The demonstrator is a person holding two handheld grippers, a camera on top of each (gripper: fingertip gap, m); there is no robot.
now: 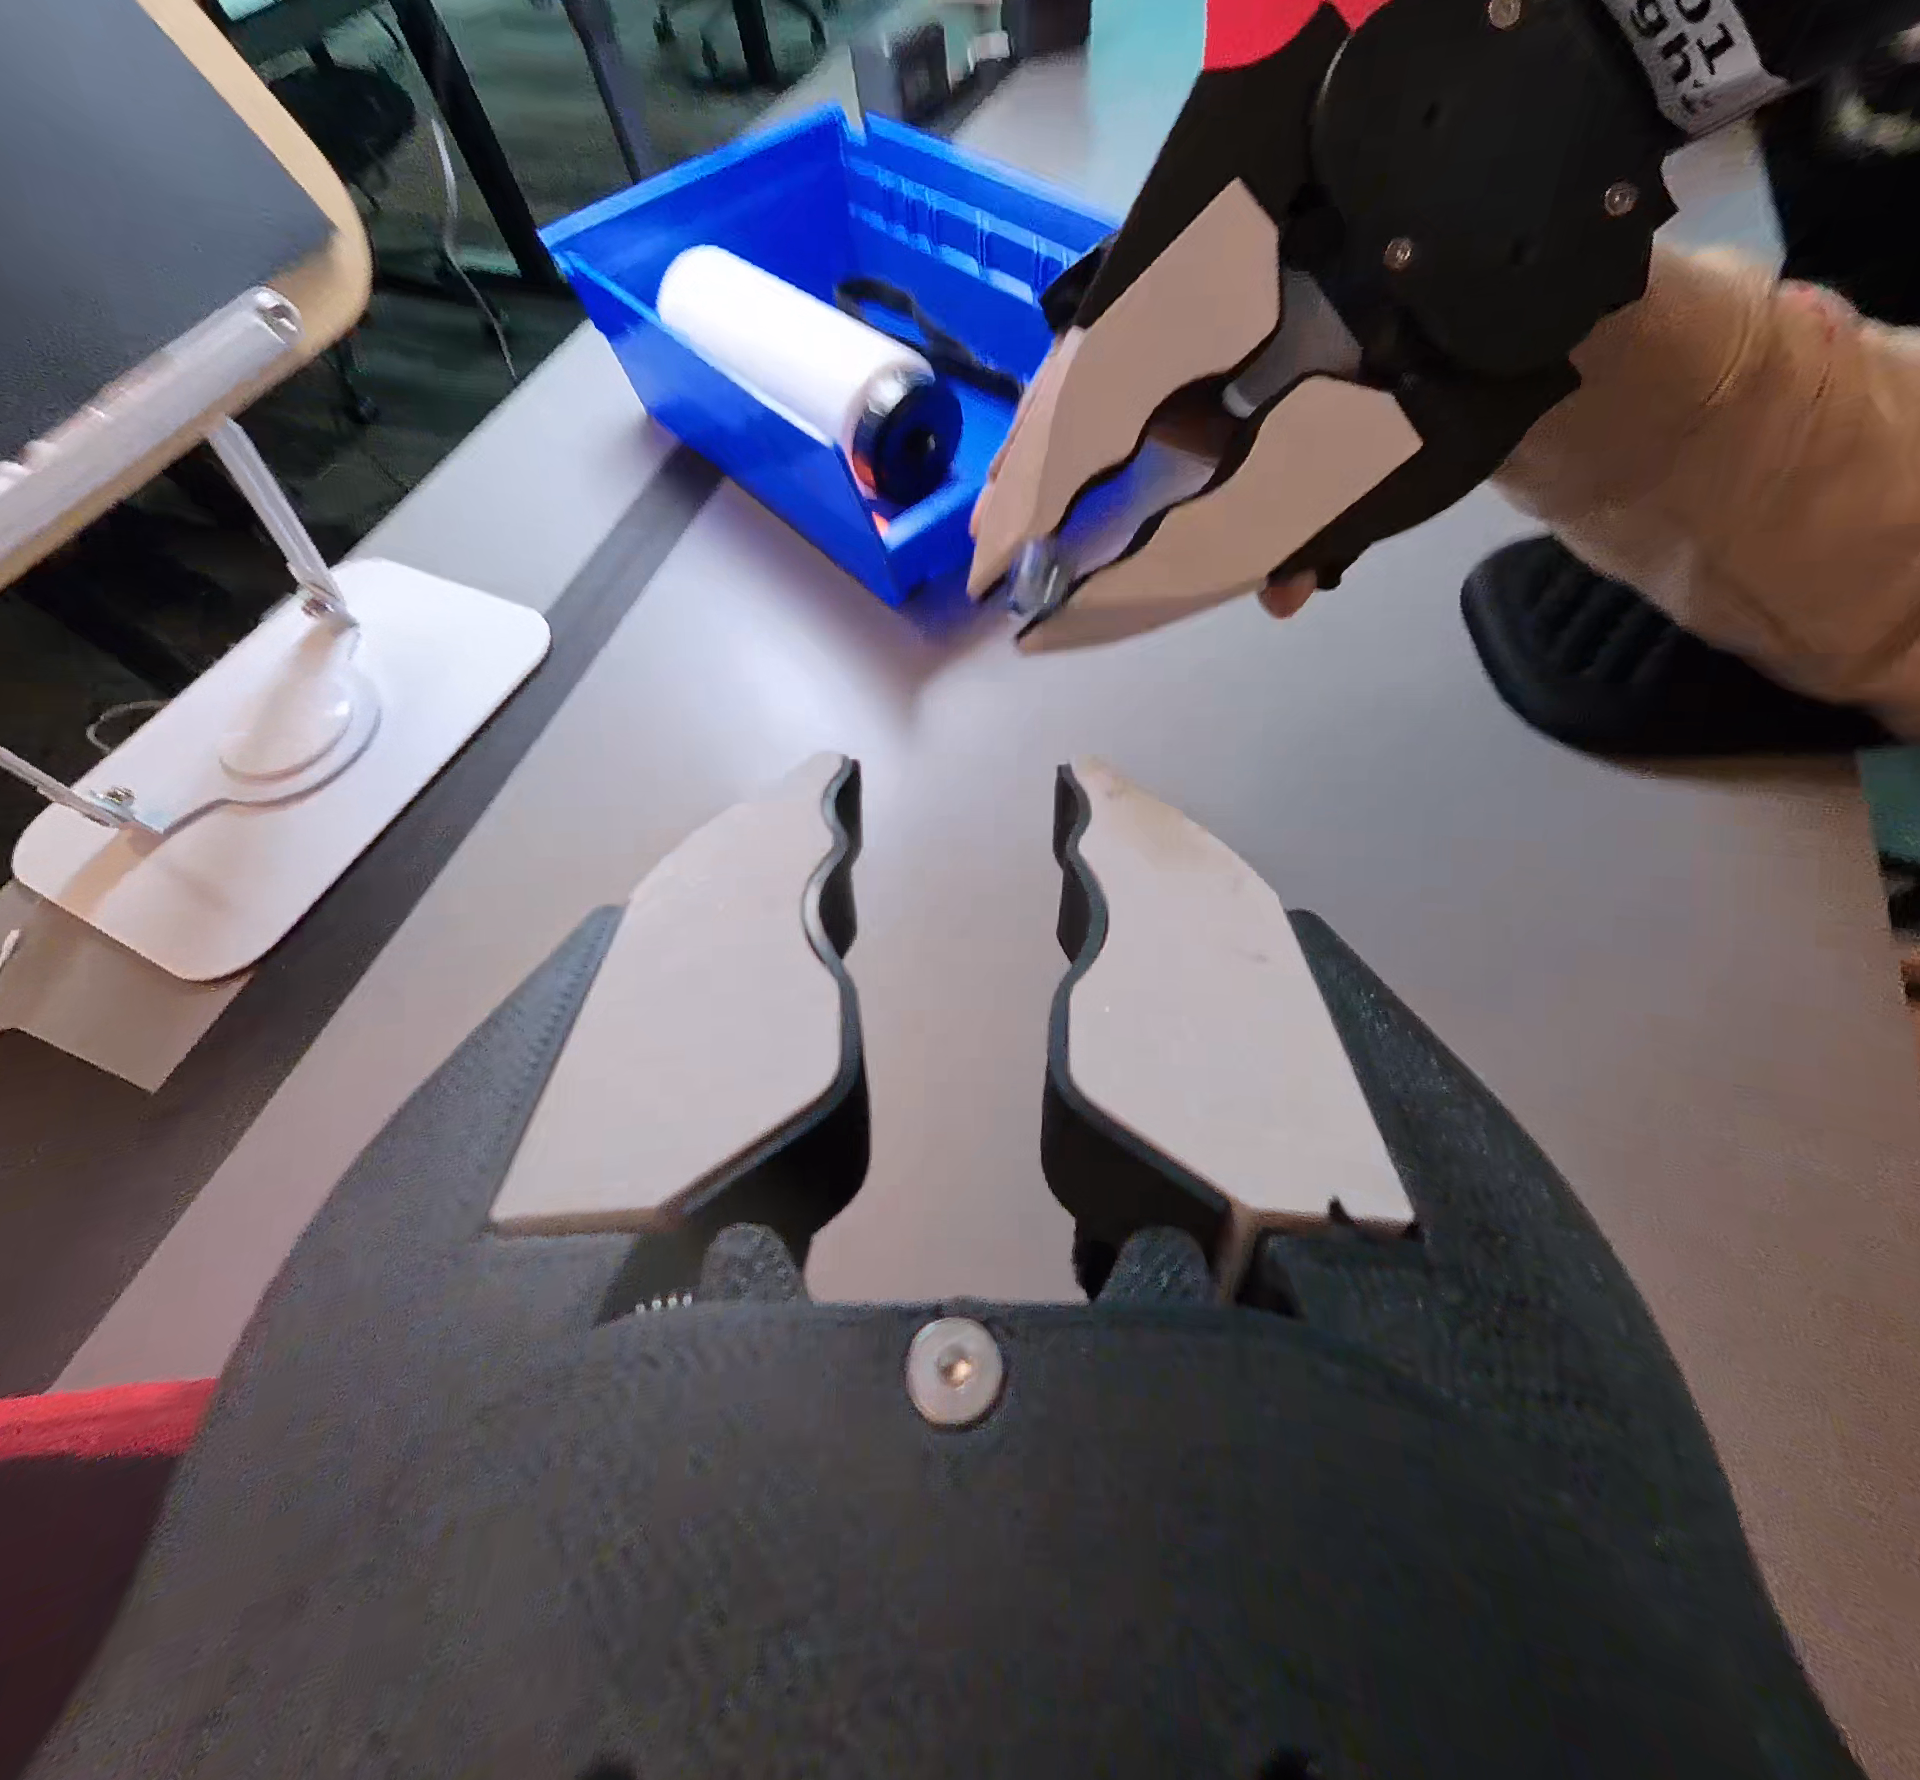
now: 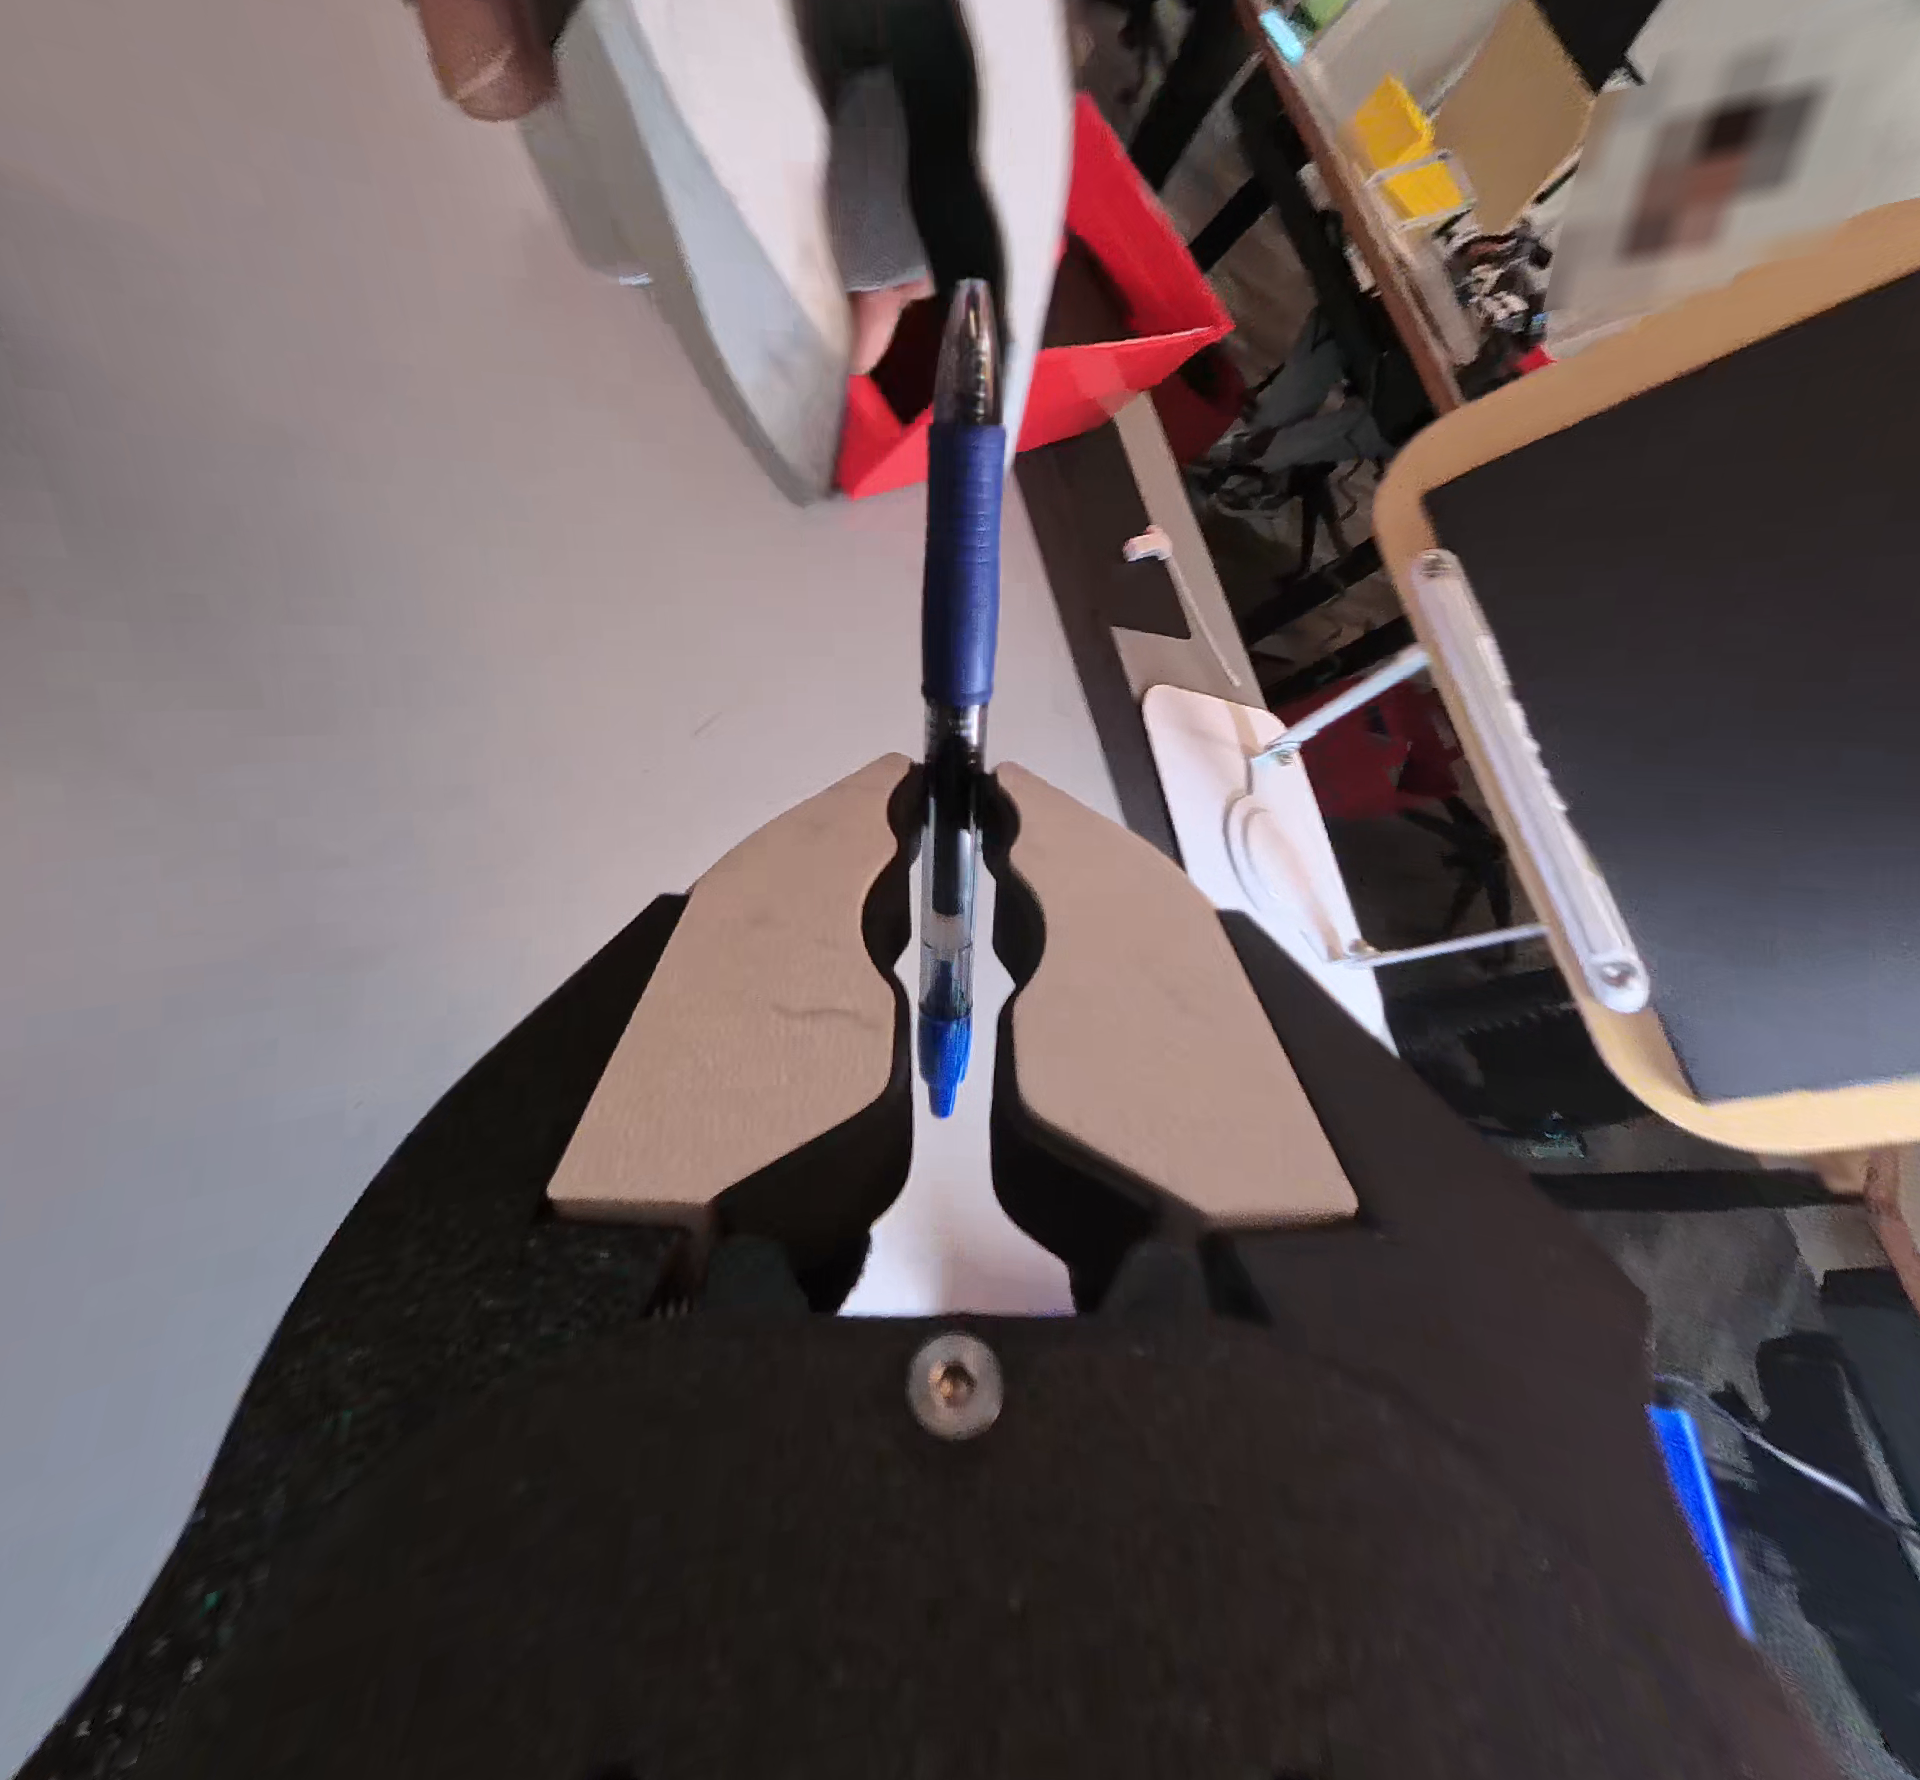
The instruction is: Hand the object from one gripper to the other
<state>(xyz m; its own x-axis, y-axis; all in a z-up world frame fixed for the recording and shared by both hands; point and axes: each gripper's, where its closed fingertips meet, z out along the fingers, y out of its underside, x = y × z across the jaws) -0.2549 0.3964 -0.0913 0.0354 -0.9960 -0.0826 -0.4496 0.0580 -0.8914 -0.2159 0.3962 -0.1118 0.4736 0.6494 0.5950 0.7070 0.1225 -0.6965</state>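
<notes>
Black-bodied and close to the lens, the right tongs (image 2: 956, 774) clench a blue pen (image 2: 961, 587) by its clear barrel, the blue push-button end lying back between the two beige plates and the rubber grip and tip pointing forward, out past the fingertips. Ahead of that tip the left tongs (image 2: 904, 359) reach in from above, their plates spread to either side of the pen's point; whether either plate touches it cannot be told through the blur. From the left wrist view the left tongs (image 1: 958, 785) stand released, nothing between their plates, with bare grey table (image 1: 1351, 847) showing through the gap. Farther off, up and to their right, the right tongs (image 1: 1023, 587) hang over the table, only a sliver of the pen (image 1: 1036, 577) visible at their fingertips. Behind those tongs sits a blue bin (image 1: 748, 296) holding a white roll (image 1: 790, 348); a tablet on a white stand (image 1: 301, 733) is well off to the left tongs' left, and a red bin (image 2: 1091, 380) lies beyond the pen's tip. As a judgement, the pickup is done and the handover is only at its approach: the left tongs have yet to close on the free end, and the right must then let go.
</notes>
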